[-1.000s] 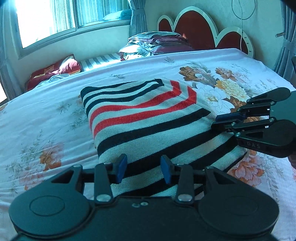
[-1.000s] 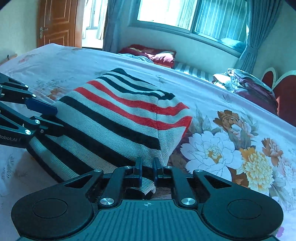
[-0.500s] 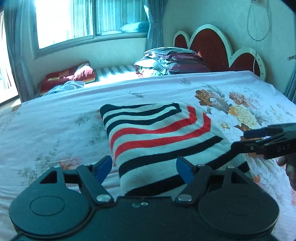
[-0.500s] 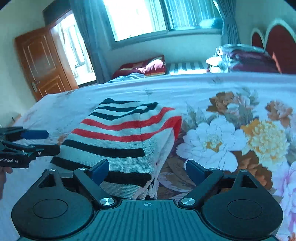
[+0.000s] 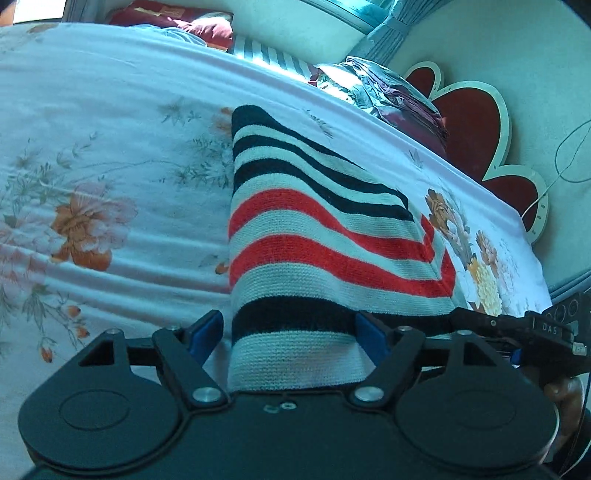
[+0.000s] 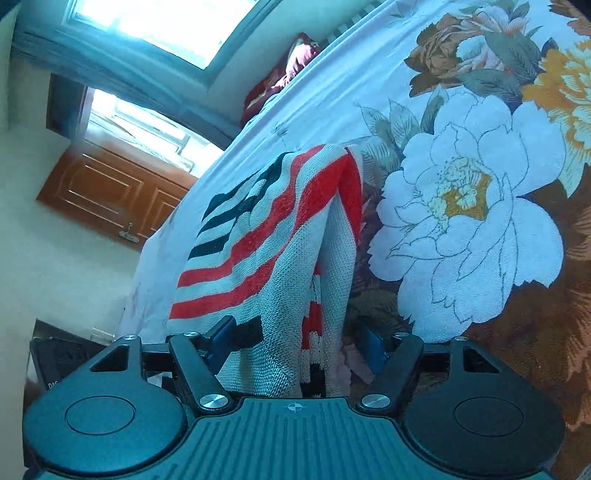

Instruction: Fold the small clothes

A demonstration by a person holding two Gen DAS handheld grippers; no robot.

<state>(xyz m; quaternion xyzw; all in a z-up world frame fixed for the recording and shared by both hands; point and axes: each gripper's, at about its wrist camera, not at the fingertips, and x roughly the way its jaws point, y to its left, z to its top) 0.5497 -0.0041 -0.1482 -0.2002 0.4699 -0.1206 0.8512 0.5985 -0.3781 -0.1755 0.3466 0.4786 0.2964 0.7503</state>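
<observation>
A folded knit sweater [image 5: 317,236] with black, red and white stripes lies on the floral bedsheet [image 5: 92,155]. My left gripper [image 5: 288,332] is open, its blue-padded jaws wide on either side of the sweater's near edge. My right gripper [image 6: 299,341] is open too, its jaws straddling the sweater's stacked side edge [image 6: 295,258]. The right gripper also shows at the right edge of the left wrist view [image 5: 517,328], level with the sweater's near right corner.
A pile of folded clothes [image 5: 391,96] sits at the head of the bed by the red headboard [image 5: 476,125]. A red pillow [image 5: 177,18] lies under the window. A wooden door [image 6: 110,192] stands beyond the bed's far side.
Both grippers have dropped low and tilted, closing in on the sweater's near edge so that it now lies between their open jaws. A second ago the right gripper was shut on the sweater.
</observation>
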